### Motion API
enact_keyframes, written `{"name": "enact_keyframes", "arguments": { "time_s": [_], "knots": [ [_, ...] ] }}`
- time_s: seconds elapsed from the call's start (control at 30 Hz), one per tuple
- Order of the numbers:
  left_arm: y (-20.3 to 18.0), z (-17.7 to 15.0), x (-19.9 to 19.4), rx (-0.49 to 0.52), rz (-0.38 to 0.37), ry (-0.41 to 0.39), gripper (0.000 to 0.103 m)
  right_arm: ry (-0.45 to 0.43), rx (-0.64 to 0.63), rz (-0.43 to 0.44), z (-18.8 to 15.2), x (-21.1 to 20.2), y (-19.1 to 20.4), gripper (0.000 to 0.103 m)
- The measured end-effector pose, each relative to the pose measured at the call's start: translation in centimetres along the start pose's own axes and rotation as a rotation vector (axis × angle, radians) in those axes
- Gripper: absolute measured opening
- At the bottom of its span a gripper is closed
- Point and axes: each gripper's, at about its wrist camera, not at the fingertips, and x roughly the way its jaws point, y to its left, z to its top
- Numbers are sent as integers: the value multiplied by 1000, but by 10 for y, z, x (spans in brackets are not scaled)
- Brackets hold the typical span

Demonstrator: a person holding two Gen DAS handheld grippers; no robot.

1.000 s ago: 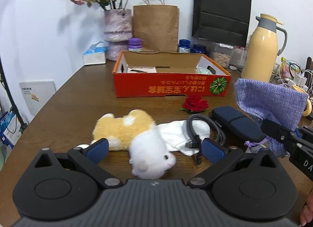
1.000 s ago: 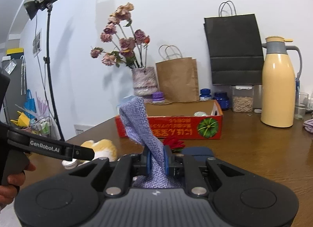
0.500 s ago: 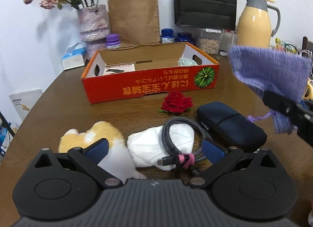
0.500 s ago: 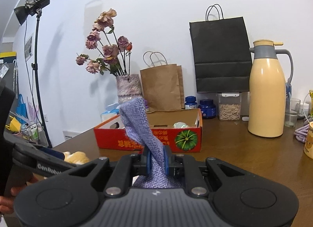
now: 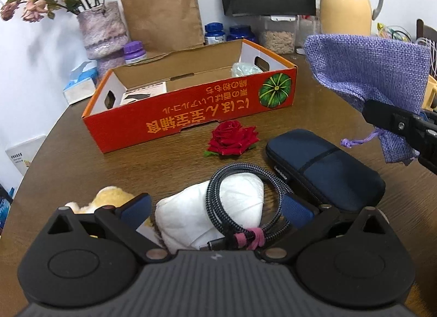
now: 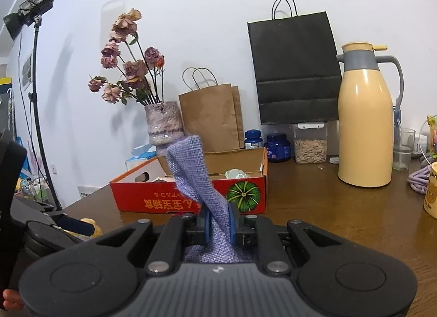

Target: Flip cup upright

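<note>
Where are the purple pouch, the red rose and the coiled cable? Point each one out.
purple pouch (image 5: 377,71), left wrist view, on its woven body.
red rose (image 5: 232,138), left wrist view, on the petals.
coiled cable (image 5: 218,188), left wrist view, on the loop's left side.

- Between the fingers of my left claw lie a cloth and a coiled cable resting on it.
- A soft toy sits beside its left finger.
- A case lies right of it, on the table.
- Ahead is a rose, then a box.
- My right claw pinches a pouch; a flask stands ahead to its right.
</note>
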Motion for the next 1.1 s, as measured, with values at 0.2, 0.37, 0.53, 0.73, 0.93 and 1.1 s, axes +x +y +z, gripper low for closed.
{"name": "enact_keyframes", "arguments": {
  "time_s": [0.2,0.37,0.53,0.73,0.93,1.1],
  "knots": [
    [-6,2,10,47,-22,28,103,-4,11,-10,-2,1,-3,13],
    [-13,1,15,97,-57,45,103,-8,11,-17,-4,1,-2,13],
    [-20,0,26,135,-50,68,103,-6,11,-17,-4,1,-2,13],
    [-22,-1,38,139,-68,85,103,-2,12,-19,-5,2,-2,13],
    [-13,-1,45,71,-116,85,103,1,10,-18,-6,4,-2,13],
    [-11,-3,45,45,-123,77,102,5,13,-20,-7,5,-3,13]
  ]
}}
